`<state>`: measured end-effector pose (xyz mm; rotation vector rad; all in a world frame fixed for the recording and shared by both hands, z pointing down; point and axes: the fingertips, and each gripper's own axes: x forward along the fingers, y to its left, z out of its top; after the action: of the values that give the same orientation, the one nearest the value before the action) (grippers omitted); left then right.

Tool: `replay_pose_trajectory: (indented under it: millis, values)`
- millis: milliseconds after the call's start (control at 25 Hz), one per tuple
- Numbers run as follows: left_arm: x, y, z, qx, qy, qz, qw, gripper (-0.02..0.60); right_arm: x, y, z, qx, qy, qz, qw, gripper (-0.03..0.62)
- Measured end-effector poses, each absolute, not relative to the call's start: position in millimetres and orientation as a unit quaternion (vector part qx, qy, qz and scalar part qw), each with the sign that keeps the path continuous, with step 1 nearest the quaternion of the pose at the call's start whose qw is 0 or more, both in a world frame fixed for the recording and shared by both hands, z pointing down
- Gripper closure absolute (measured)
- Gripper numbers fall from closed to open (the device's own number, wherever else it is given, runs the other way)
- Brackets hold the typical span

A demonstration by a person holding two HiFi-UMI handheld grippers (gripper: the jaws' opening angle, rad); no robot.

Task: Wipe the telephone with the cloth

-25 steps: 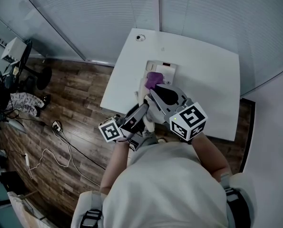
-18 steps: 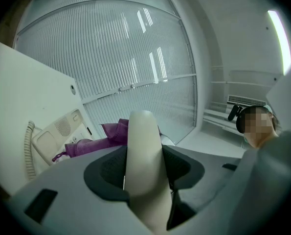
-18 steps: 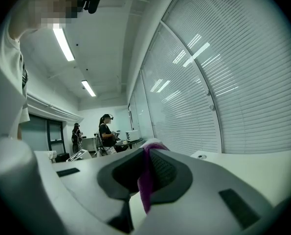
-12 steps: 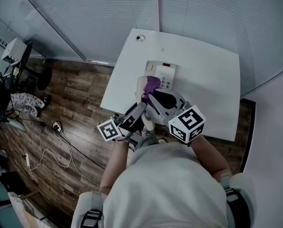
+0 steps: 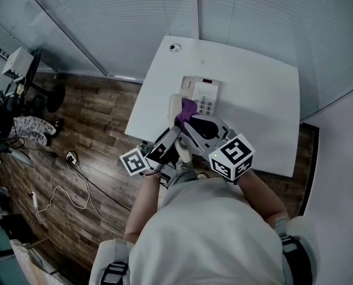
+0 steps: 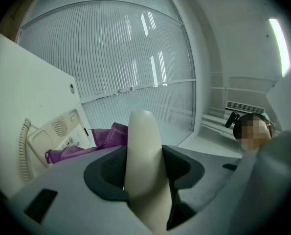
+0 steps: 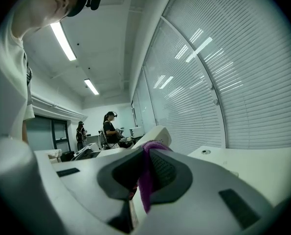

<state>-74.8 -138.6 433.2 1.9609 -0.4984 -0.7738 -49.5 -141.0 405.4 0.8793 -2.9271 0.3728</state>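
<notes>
A cream telephone base [image 5: 203, 94] with a keypad sits on the white table [image 5: 259, 100]. Its cream handset [image 5: 174, 107] is lifted off the base, and my left gripper [image 5: 174, 133] is shut on it; in the left gripper view the handset [image 6: 143, 146] fills the gap between the jaws [image 6: 144, 169]. My right gripper [image 5: 191, 121] is shut on a purple cloth [image 5: 187, 108], which lies against the handset beside the base. In the right gripper view the cloth [image 7: 146, 180] hangs pinched between the jaws [image 7: 144, 173], with the handset [image 7: 155, 134] just beyond. The coiled cord [image 6: 23, 146] hangs left of the base [image 6: 57, 131].
A round cable grommet [image 5: 175, 47] sits at the table's far left corner. Glass walls with blinds [image 5: 253, 10] stand behind the table. Wooden floor with cables [image 5: 75, 177] lies to the left. Two people [image 7: 108, 126] stand far off in the right gripper view.
My right gripper has drawn the purple cloth a little back toward me along the handset, uncovering the base's keypad. The left gripper has kept the handset in place.
</notes>
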Motion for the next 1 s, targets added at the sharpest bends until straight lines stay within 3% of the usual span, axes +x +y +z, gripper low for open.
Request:
replay_pose_trajectory:
  millis: [1000]
  values:
    - [-75.9, -154.9, 419.6, 0.806, -0.189, -0.327, 0.456, 0.357, -63.3, -127.4, 416.5, 0.216, -0.967, 0.126, 0.051, 0.546]
